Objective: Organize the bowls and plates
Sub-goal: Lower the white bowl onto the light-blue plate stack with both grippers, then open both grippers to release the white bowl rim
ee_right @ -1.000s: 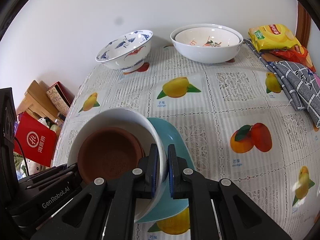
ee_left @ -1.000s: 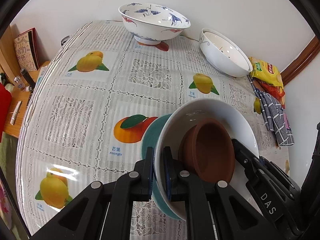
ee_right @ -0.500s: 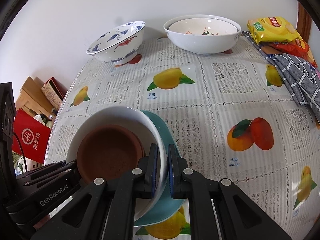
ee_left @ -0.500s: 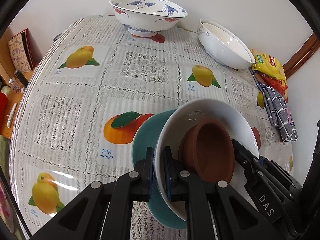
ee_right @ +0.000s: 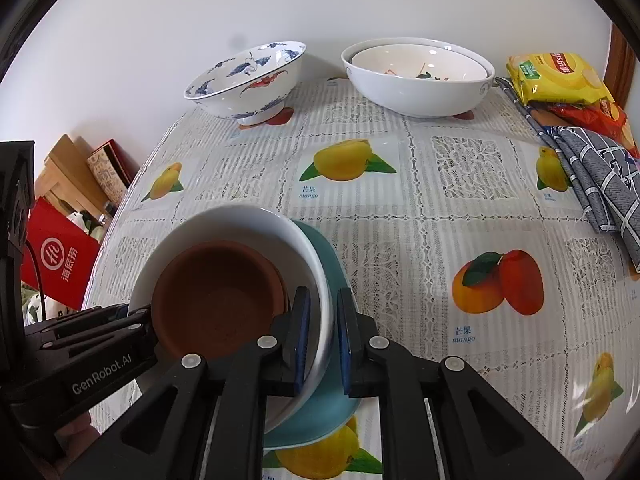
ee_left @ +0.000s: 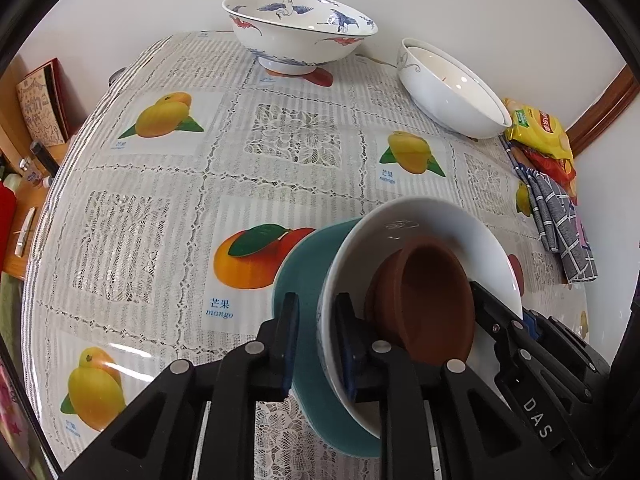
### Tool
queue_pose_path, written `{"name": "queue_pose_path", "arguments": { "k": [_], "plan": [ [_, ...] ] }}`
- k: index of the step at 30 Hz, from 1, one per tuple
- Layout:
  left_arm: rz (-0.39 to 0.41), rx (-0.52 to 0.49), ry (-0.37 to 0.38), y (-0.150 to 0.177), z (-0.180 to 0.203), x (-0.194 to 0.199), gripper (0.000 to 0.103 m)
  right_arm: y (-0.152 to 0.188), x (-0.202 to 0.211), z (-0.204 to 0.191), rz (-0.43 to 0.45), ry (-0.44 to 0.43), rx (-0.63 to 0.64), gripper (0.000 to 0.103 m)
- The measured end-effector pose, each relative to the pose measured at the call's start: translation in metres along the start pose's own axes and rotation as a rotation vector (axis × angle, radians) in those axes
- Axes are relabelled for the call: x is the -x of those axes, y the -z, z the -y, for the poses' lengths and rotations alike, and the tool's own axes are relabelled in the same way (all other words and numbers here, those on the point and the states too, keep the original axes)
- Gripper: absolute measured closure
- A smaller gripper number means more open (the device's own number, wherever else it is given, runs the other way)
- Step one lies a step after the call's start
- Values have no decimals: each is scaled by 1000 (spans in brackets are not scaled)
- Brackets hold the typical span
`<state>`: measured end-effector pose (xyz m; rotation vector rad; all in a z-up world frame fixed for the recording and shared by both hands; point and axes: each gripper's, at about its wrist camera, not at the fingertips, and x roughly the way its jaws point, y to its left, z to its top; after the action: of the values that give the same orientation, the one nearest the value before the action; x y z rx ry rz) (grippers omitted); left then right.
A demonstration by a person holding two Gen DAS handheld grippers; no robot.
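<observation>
Your left gripper and right gripper, approaching from opposite sides, each clamp the stacked white bowl and teal plate, the plate's underside hidden.

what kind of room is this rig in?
Likely a home dining corner: a table with a mango-print plastic tablecloth against a plain wall, ceramic serving bowls such as the crane-pattern bowl, plus snack packets and a folded cloth.

Brown dish in white bowl on teal plate; mango-printed lace tablecloth.
</observation>
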<state>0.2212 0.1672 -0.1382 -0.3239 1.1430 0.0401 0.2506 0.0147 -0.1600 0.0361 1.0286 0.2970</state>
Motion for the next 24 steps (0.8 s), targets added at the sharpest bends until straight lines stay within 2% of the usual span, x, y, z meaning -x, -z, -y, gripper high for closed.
{"name": "queue_pose_path", "arguments": {
  "k": [12, 24],
  "plan": [
    [23, -15, -4, 4, 3, 14, 78, 4, 18, 4, 34, -10, 5, 84],
    [65, -32, -39, 17, 8, 42, 60, 16, 48, 4, 60, -16, 12, 84]
  ]
}}
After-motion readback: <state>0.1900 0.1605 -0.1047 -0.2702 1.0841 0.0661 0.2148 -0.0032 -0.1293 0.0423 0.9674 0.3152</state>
